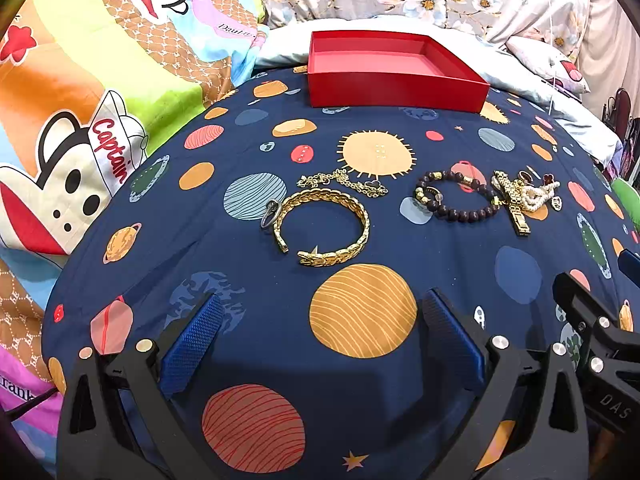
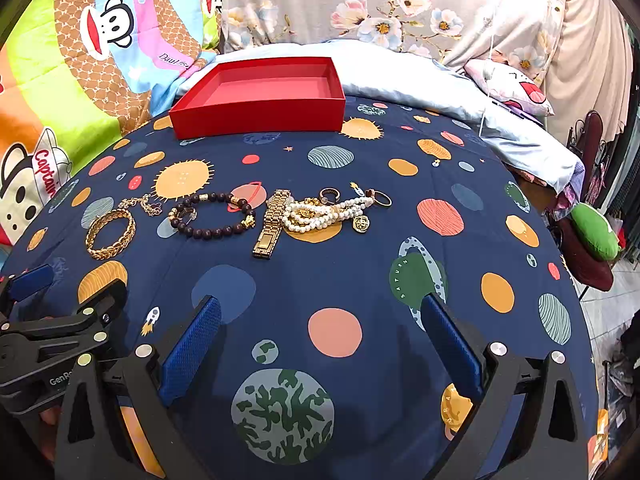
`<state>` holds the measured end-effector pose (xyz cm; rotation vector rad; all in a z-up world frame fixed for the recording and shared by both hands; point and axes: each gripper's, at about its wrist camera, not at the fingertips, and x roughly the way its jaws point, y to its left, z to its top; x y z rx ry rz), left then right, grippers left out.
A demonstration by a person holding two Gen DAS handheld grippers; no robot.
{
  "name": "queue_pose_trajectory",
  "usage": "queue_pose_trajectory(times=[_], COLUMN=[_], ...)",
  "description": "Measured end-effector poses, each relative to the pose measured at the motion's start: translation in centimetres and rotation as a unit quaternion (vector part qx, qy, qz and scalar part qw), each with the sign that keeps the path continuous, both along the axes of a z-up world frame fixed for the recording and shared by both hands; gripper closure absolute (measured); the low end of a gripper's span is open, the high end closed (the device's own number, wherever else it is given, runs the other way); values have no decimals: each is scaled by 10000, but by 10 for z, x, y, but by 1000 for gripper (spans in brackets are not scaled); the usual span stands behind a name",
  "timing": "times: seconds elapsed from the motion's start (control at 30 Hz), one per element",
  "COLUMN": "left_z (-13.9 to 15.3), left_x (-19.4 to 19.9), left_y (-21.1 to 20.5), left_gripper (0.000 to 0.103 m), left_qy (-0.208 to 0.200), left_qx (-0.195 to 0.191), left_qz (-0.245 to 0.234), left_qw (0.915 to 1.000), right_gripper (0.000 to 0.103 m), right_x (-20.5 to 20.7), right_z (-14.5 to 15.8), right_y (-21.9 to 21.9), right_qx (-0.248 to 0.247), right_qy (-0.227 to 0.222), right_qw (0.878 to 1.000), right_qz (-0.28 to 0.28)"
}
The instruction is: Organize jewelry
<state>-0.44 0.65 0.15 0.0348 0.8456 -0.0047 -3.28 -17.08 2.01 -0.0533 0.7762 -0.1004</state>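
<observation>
Hovering with jaws spread, left gripper (image 1: 320, 340) and right gripper (image 2: 320, 340) (both holding nothing) face gold bangle (image 1: 322, 226), bead bracelet (image 2: 212, 216), red box (image 2: 260, 96).

A navy cotton bedsheet printed with coloured planets (image 2: 360, 280) fills the centre. At ten o'clock lies a bright quilt printed with cartoon monkeys (image 1: 100, 80). At twelve o'clock hangs grey fabric with pale flowers (image 2: 360, 8), strongly lit from above. A pale blue satin pillow (image 2: 460, 96) sits at two o'clock, tiled floor (image 2: 608, 312) at four.
</observation>
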Motion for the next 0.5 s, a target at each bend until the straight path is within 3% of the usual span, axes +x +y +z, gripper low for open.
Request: queue_pose_trajectory(times=[0.5], left_z=[0], left_x=[0], left_y=[0], left_gripper=[5], left_qy=[-1], left_qx=[0], left_qz=[-8], left_qw=[10000], right_gripper=[5], right_x=[0], right_z=[0], right_y=[0], right_qx=[-2], right_qy=[4], right_qw=[10000], right_qz=[-2])
